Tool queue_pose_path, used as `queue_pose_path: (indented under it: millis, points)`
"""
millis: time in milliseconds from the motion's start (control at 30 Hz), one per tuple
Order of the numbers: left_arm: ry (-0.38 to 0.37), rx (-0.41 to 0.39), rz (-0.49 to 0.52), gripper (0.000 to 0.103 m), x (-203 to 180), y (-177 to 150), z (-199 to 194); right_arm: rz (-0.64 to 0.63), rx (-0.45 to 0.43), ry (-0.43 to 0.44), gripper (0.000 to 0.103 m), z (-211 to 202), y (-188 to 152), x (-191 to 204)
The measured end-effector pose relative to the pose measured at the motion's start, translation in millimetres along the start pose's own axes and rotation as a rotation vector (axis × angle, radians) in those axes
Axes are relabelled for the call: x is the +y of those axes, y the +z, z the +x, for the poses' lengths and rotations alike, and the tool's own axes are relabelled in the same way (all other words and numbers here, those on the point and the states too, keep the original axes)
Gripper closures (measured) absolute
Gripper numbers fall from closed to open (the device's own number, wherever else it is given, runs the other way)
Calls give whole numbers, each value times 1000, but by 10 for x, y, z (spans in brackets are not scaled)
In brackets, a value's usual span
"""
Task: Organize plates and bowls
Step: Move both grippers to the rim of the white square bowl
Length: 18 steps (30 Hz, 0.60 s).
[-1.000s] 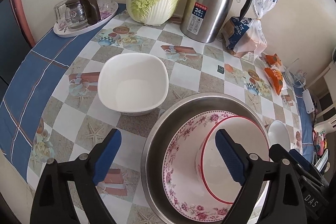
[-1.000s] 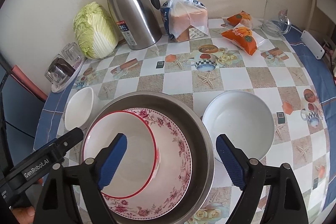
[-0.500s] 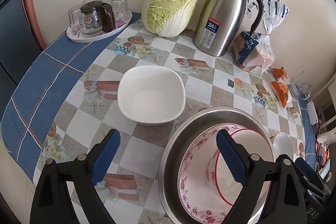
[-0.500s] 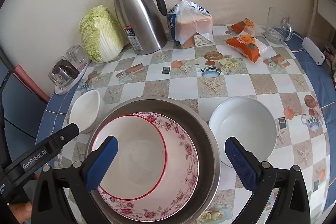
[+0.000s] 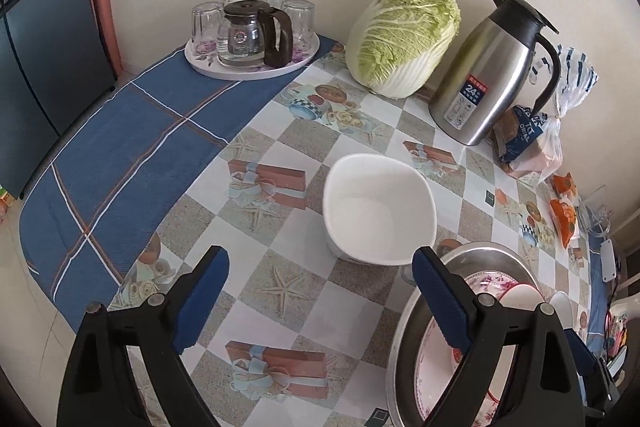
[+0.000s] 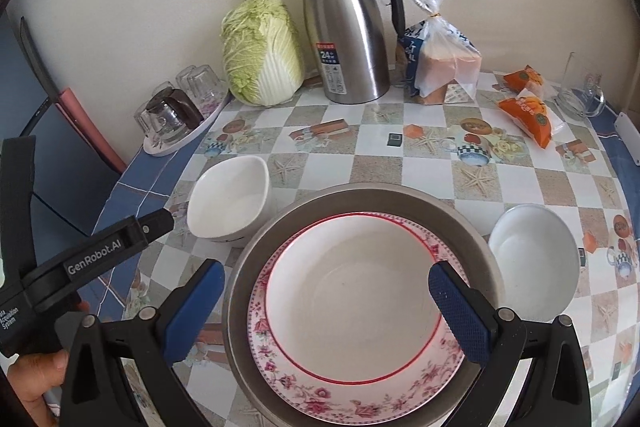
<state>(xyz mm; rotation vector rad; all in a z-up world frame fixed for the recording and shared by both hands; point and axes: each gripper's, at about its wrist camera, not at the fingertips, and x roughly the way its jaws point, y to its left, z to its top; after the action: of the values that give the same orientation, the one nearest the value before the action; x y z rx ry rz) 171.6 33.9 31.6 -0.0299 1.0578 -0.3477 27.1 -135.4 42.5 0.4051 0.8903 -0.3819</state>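
Left tongs (image 5: 320,291) wide open, empty, above counter (image 5: 280,291); square white bowl (image 5: 378,209) just ahead. Right tongs (image 6: 326,297) just opened fully, empty, over red-rimmed bowl (image 6: 352,307) on floral plate (image 6: 320,393) inside steel basin (image 6: 472,227); round white bowl (image 6: 534,263) right.

The table (image 6: 424,171), under a checkered cloth, carries a steel basin (image 6: 472,227), two white bowls (image 6: 230,203) (image 6: 534,263), a thermos (image 6: 348,39) and a cabbage (image 6: 262,51).

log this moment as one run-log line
left gripper: open, empty, near square bowl | right gripper: open, empty, over red-rim bowl | stack: red-rim bowl on floral plate in steel basin
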Motion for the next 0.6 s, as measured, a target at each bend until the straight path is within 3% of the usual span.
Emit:
queue_pose_path:
  millis: [200,600]
  points:
    - [27,-16,-17,10,202,75,25,-43,4,25,0,93,-41,257]
    - [-34,-11,-64,10,381,154,192,-56,-29,35,0,150,-7,390]
